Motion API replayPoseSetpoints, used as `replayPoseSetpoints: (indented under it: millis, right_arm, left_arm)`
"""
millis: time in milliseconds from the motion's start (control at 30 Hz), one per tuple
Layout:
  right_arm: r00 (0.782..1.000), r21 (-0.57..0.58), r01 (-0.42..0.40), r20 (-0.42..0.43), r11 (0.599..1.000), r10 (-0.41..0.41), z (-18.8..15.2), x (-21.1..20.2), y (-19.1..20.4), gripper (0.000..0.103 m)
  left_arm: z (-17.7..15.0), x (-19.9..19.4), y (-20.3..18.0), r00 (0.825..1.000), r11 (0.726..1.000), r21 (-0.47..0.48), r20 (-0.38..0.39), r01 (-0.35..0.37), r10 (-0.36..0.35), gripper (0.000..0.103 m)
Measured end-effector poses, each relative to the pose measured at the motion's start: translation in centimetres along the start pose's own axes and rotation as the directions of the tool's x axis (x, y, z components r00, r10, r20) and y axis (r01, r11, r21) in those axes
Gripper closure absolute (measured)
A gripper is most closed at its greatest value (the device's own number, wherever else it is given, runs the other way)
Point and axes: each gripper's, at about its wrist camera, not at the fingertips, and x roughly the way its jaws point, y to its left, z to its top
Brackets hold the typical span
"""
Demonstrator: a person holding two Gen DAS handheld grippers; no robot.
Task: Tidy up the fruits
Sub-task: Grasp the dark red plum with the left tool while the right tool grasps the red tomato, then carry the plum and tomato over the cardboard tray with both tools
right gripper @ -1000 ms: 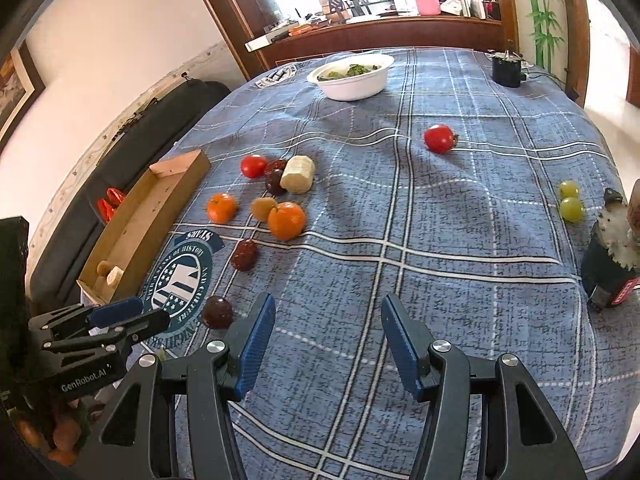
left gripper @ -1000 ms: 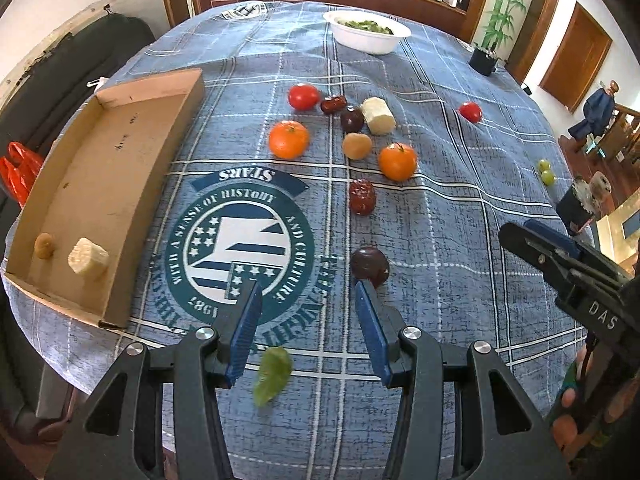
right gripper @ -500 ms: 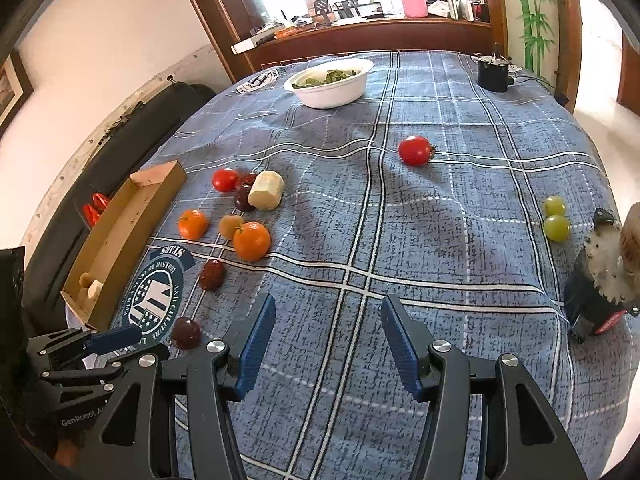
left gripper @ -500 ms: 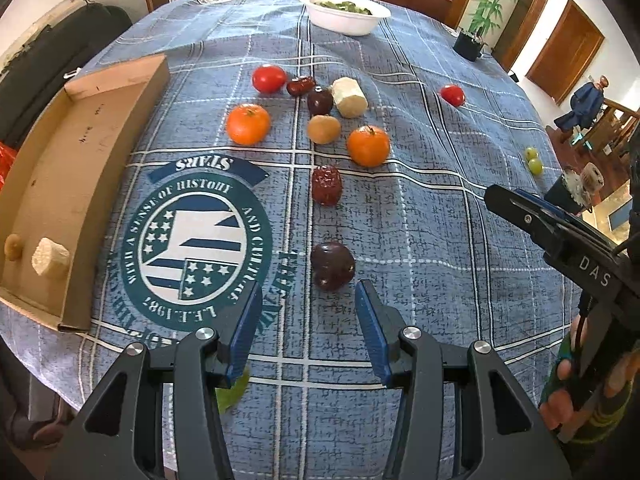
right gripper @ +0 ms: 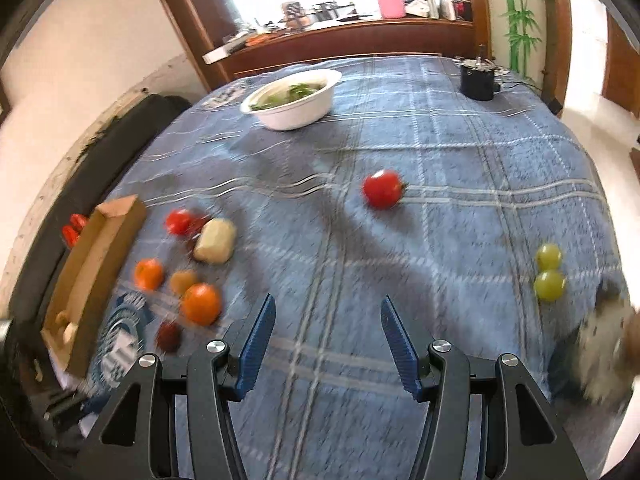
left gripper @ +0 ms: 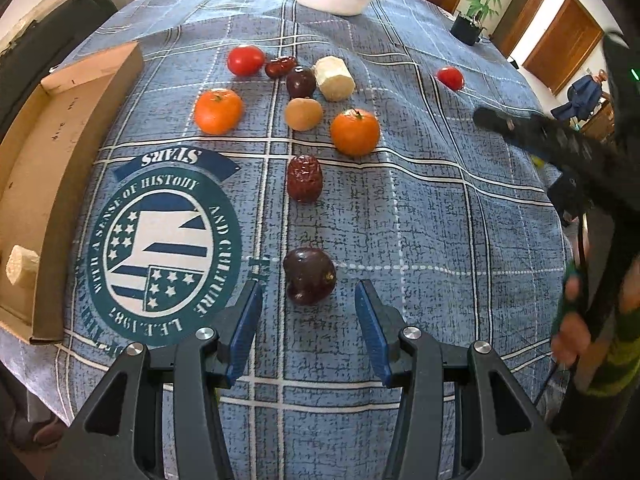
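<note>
My left gripper (left gripper: 309, 292) is open, low over the blue cloth, and a dark purple plum (left gripper: 309, 275) lies just ahead between its fingertips, untouched. Beyond it lie a wrinkled red date (left gripper: 304, 178), two oranges (left gripper: 355, 132) (left gripper: 218, 111), a tan fruit (left gripper: 303, 113), a pale chunk (left gripper: 334, 78), another plum (left gripper: 301, 82) and a tomato (left gripper: 245, 60). A cardboard tray (left gripper: 60, 128) at left holds a pale chunk (left gripper: 21, 266). My right gripper (right gripper: 328, 312) is open and empty above the cloth; a tomato (right gripper: 382, 189) and two green grapes (right gripper: 549, 272) lie ahead of it.
A white bowl of greens (right gripper: 294, 98) stands at the far side, and a small black pot (right gripper: 477, 80) at the far right. A blurred dark object (right gripper: 600, 356) stands at the right edge. The right gripper's arm (left gripper: 560, 144) crosses the left wrist view at right.
My left gripper moved forward and lower, so the dark plum now lies between its fingertips. My right gripper moved forward and left over the cloth; its view is blurred by motion.
</note>
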Motion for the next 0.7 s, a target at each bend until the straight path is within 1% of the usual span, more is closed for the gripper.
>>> replayPoseSetpoints:
  millis: [133,300,367,433,467,500,533,600,700]
  right_arm:
    - [1.0,0.018,0.03,0.003,0.999,-0.03,2.4,1.9,-0.8,0.046]
    - [0.998,0.049,0.067,-0.007,0.997,-0.066,5.3,5.0,-1.7,0.046]
    - [0.996,0.052,0.089,-0.003,0.995,-0.089,6.0,6.0,-1.9,0.047]
    - [0.995,0.052,0.103,-0.008,0.993,-0.103,6.6,7.0,-2.2,0.058]
    - [0.994,0.056,0.105,-0.022,0.993,-0.104,6.8,7.7,-2.4,0.061]
    - [0.994,0.057,0.107,-0.035,0.993,-0.106,6.8,8.2,-2.6,0.066]
    - [0.994,0.052,0.109,-0.031,0.993,-0.107,6.8,8.4,-2.7,0.067]
    - [0.994,0.043,0.108,-0.021,0.993,-0.107,6.7,8.3,-2.5,0.068]
    - [0.996,0.048,0.087,-0.01,0.995,-0.086,6.3,7.5,-2.2,0.068]
  left_arm:
    - [0.2,0.8,-0.1,1.0,1.0,0.003,-0.006,-0.011,0.011,0.057]
    - [0.5,1.0,-0.1,1.0,1.0,0.014,0.023,-0.016,0.016,0.057]
    - [0.6,1.1,-0.1,0.999,0.999,0.023,0.039,-0.024,0.023,0.061]
    - [0.7,1.1,0.0,0.998,0.999,0.032,0.052,-0.041,0.039,0.07]
    - [0.7,1.1,0.1,0.998,0.998,0.038,0.058,-0.04,0.037,0.071]
    - [0.7,1.1,0.2,0.998,0.999,0.041,0.062,-0.032,0.03,0.075]
    - [0.7,1.1,0.3,0.998,0.999,0.044,0.066,-0.02,0.018,0.078]
    - [0.6,1.0,0.5,0.998,0.999,0.046,0.069,-0.012,0.008,0.079]
    - [0.5,0.8,0.9,0.998,0.999,0.04,0.069,-0.002,-0.001,0.079]
